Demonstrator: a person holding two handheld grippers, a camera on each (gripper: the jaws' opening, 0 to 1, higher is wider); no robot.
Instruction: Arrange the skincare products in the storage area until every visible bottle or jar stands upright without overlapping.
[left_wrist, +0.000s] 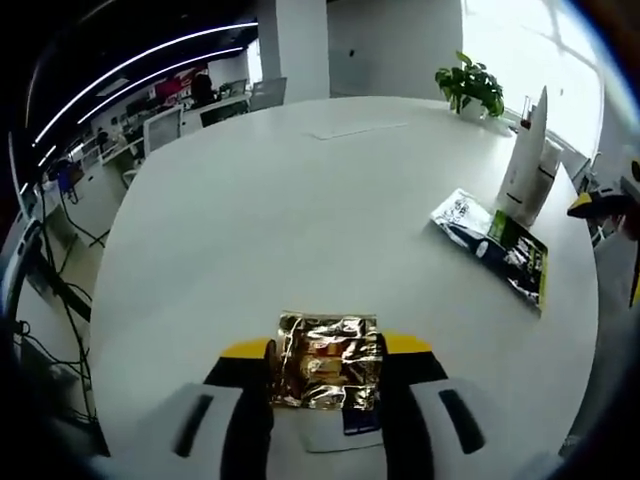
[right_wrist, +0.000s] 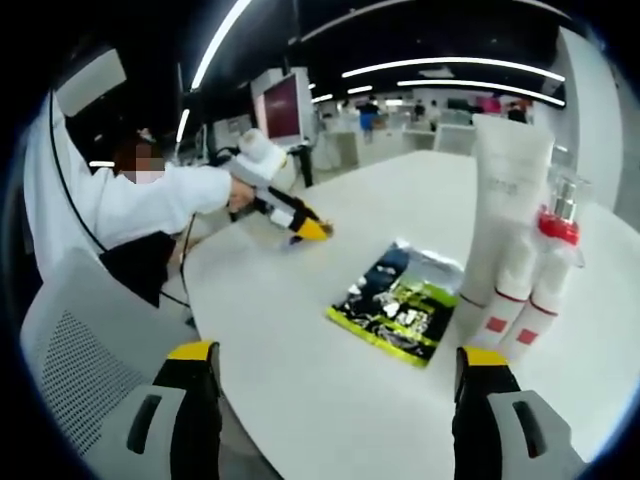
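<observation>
While the gold sachet sits clamped between the jaws of the left tongs, it is held low over the near edge of the white desk. A white card lies under it. Across the desk from the sachet stands a tall white tube, upright, with a smaller bottle touching it. Beside the tube's base lie a silver packet and a green-black packet, flat and overlapping each other. A potted plant stands beyond the tube.

Right gripper view: right tongs released, jaws wide apart, nothing between them. Tube upright; two red-banded bottles touch it. Green-black packet flat just beside the tube. Left tongs far across the desk, held by a white-sleeved hand.
</observation>
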